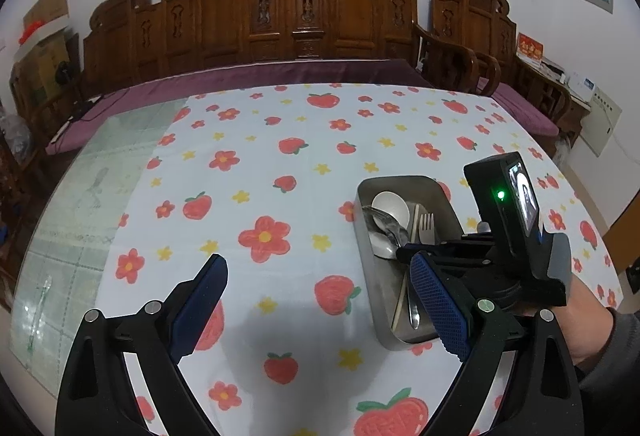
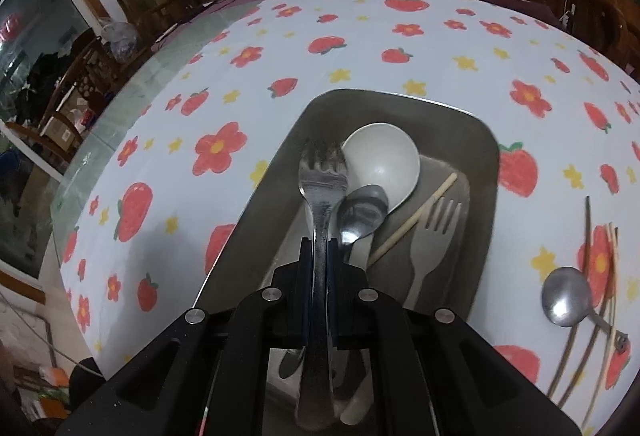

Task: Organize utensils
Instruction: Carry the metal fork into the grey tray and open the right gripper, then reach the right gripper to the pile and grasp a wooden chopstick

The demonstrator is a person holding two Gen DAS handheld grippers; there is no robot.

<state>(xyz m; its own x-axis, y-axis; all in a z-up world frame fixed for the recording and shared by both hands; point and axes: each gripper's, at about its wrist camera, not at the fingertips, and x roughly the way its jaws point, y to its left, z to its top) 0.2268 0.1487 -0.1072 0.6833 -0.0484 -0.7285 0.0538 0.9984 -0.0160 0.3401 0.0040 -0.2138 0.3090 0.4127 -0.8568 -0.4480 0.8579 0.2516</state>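
A grey metal tray [image 2: 476, 172] sits on the strawberry tablecloth and holds a white ladle [image 2: 384, 164], a metal spoon [image 2: 362, 214], a pale fork [image 2: 434, 232] and a chopstick [image 2: 412, 222]. My right gripper [image 2: 319, 252] is shut on a metal fork [image 2: 322, 176], held over the tray's left side, tines pointing away. In the left wrist view the tray [image 1: 370, 268] lies right of centre, with the right gripper [image 1: 424, 256] over it. My left gripper [image 1: 320, 276] is open and empty above the cloth, left of the tray.
A metal spoon [image 2: 566, 298] and several dark and pale chopsticks [image 2: 588, 236] lie on the cloth right of the tray. Bare glass tabletop [image 1: 80, 204] shows at the left. Carved wooden chairs [image 1: 280, 20] stand behind the table.
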